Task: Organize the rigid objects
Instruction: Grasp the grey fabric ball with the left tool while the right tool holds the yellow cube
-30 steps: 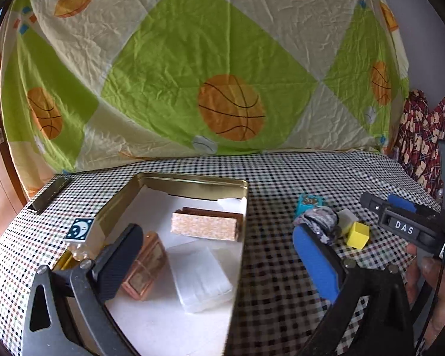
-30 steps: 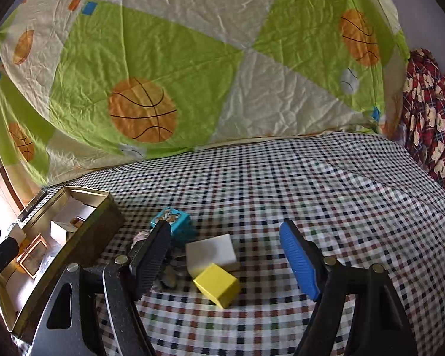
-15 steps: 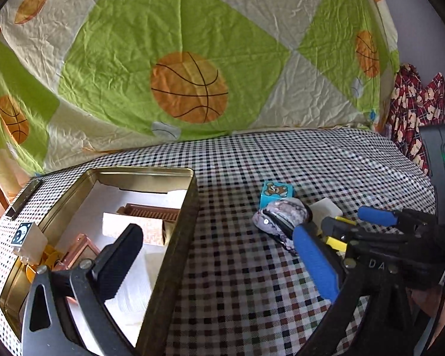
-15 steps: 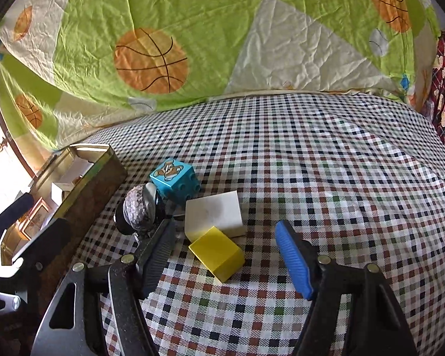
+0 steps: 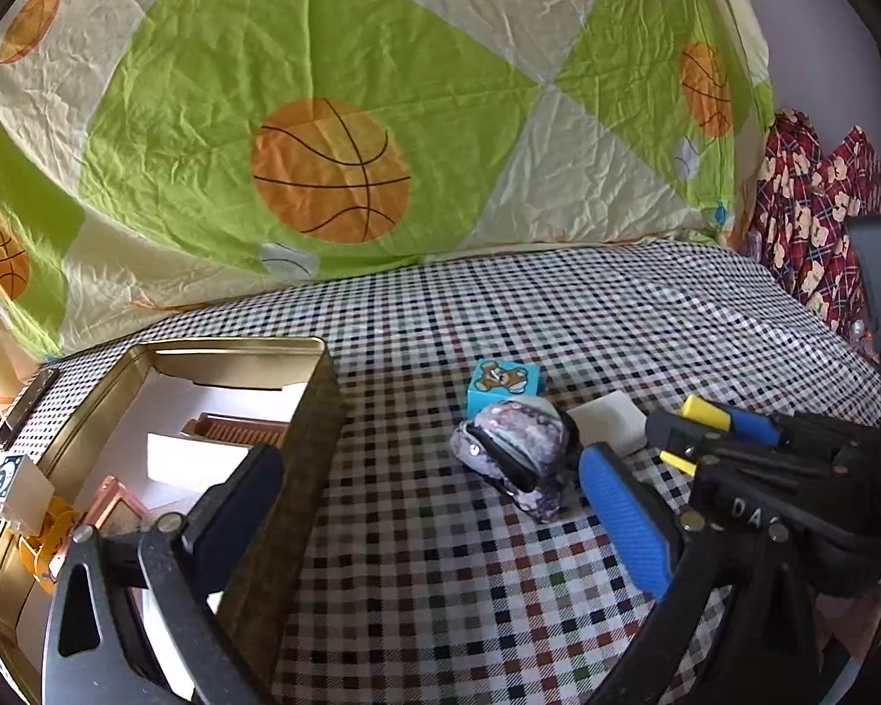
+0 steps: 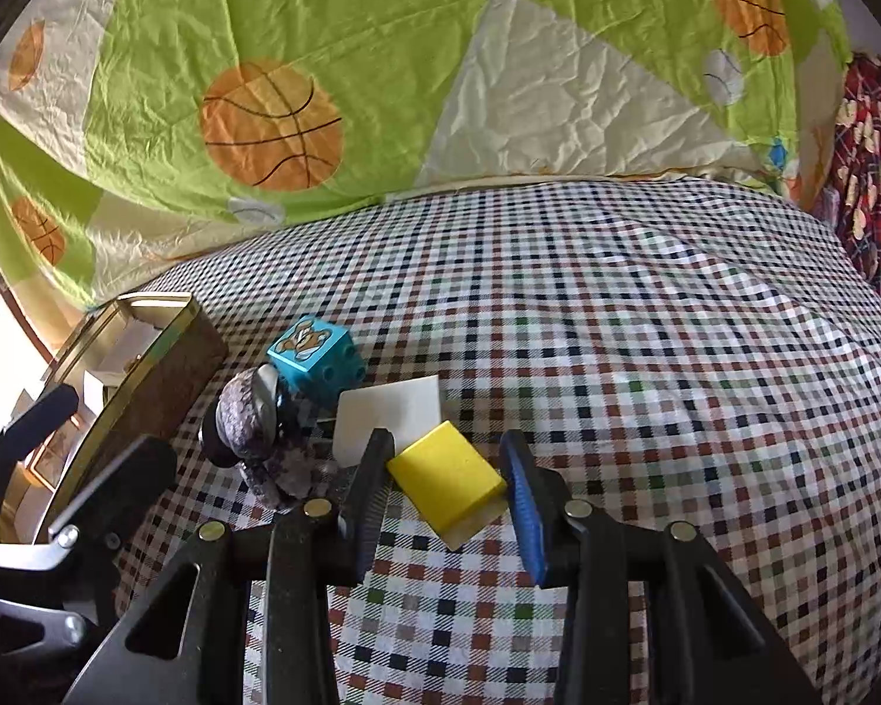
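Note:
On the checked cloth lies a small pile: a yellow block (image 6: 446,476), a white block (image 6: 393,411), a blue cube with a bear picture (image 6: 317,358) and a mottled purple-grey object (image 6: 246,417). My right gripper (image 6: 446,470) straddles the yellow block. Its jaws are closing and both pads touch the block's sides. In the left wrist view the same block (image 5: 699,408) shows between those fingers. My left gripper (image 5: 429,517) is open and holds nothing. Its black finger hangs over the gold tin (image 5: 317,411), its blue finger beside the mottled object (image 5: 517,440).
The tin holds white blocks, a brown ridged piece (image 5: 235,429) and a copper frame (image 5: 117,505). A small white box with a moon picture (image 5: 12,482) and a flat black bar (image 5: 23,405) lie left of it. A basketball sheet hangs behind, red patterned fabric (image 5: 816,200) at the right.
My left gripper has swung right, from over the tin's inside to its right wall. My right gripper has come down around the yellow block and its jaws have narrowed onto it.

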Demonstrator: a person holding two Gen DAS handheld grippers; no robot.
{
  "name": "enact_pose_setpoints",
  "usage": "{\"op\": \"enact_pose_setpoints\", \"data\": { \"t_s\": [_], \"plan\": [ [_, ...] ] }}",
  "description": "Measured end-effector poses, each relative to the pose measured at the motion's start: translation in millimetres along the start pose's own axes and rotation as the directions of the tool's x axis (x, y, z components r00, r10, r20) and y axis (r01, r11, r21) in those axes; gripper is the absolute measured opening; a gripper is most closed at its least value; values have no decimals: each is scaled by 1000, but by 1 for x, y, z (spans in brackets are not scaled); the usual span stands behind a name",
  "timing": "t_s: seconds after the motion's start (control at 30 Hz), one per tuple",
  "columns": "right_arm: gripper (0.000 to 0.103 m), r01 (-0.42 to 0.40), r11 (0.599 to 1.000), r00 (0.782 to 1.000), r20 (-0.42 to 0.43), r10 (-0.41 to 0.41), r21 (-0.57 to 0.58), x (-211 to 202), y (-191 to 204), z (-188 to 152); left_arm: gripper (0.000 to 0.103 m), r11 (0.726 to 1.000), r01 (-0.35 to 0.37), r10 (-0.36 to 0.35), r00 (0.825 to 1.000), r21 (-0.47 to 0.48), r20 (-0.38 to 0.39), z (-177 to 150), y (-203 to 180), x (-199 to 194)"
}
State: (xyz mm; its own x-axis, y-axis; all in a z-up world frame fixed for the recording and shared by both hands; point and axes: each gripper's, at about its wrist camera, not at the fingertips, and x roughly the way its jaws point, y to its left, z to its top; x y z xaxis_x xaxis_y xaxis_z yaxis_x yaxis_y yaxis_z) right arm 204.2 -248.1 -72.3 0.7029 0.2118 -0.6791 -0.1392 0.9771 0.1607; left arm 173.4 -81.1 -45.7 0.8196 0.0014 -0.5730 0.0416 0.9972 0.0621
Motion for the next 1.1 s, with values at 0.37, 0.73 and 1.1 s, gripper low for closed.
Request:
{"op": "enact_pose_setpoints", "data": {
  "t_s": [0.37,0.73,1.1],
  "plan": [
    [40,18,998,997,74,-23,66,-17,-13,1,101,998,54,-51,990,21,-128,9,-23,43],
    [40,20,998,995,97,-26,57,-22,-11,0,57,992,128,-129,975,-13,-179,13,-21,57],
    [40,7,1000,991,136,-8,14,-29,-3,1,57,994,99,-101,992,-36,-71,8,-4,28]
  ]
}}
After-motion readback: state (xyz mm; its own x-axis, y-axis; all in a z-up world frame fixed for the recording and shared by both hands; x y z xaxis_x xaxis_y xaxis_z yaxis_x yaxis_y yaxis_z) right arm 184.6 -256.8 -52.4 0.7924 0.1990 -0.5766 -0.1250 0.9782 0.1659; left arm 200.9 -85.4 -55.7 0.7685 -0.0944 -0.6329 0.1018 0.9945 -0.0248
